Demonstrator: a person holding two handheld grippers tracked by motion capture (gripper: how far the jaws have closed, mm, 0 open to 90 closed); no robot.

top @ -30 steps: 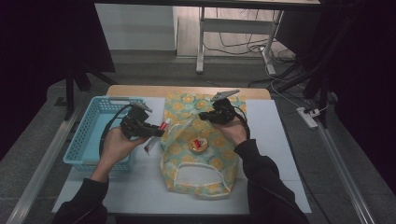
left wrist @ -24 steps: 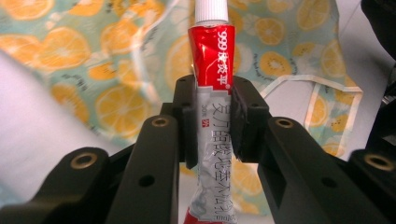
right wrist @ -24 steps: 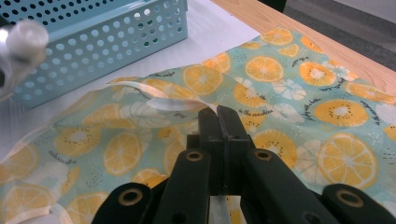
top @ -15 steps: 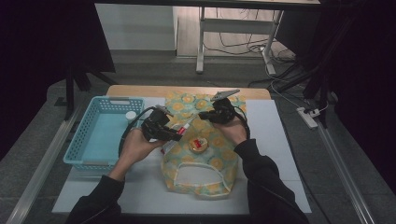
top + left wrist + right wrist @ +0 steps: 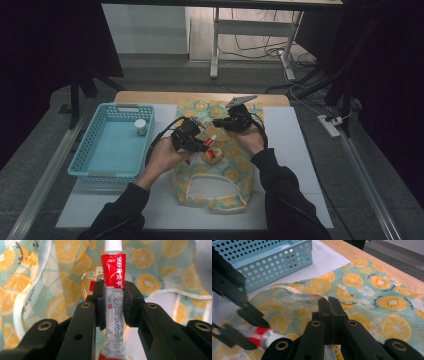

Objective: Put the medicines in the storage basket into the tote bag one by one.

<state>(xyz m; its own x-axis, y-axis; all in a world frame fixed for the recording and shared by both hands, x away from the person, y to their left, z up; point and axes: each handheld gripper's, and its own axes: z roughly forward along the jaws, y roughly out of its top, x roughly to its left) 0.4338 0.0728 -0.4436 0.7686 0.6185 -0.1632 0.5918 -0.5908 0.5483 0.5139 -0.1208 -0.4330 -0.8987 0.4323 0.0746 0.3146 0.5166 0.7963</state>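
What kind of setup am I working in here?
Likely a lab recording station, not a home: a white-topped table fenced by dark curtains, cables and a power strip on the grey floor, and a desk frame behind.

Layout on the table (image 5: 300, 150): basket left, bag centre.
The basket (image 5: 107, 150) holds a small jar (image 5: 141, 126) in its far right corner. Right of it lies the bag (image 5: 220, 175), a round tin (image 5: 212, 156) at its middle; a tube (image 5: 210, 141), clamped in the left hand-held gripper (image 5: 197, 145), hangs just beside the tin.
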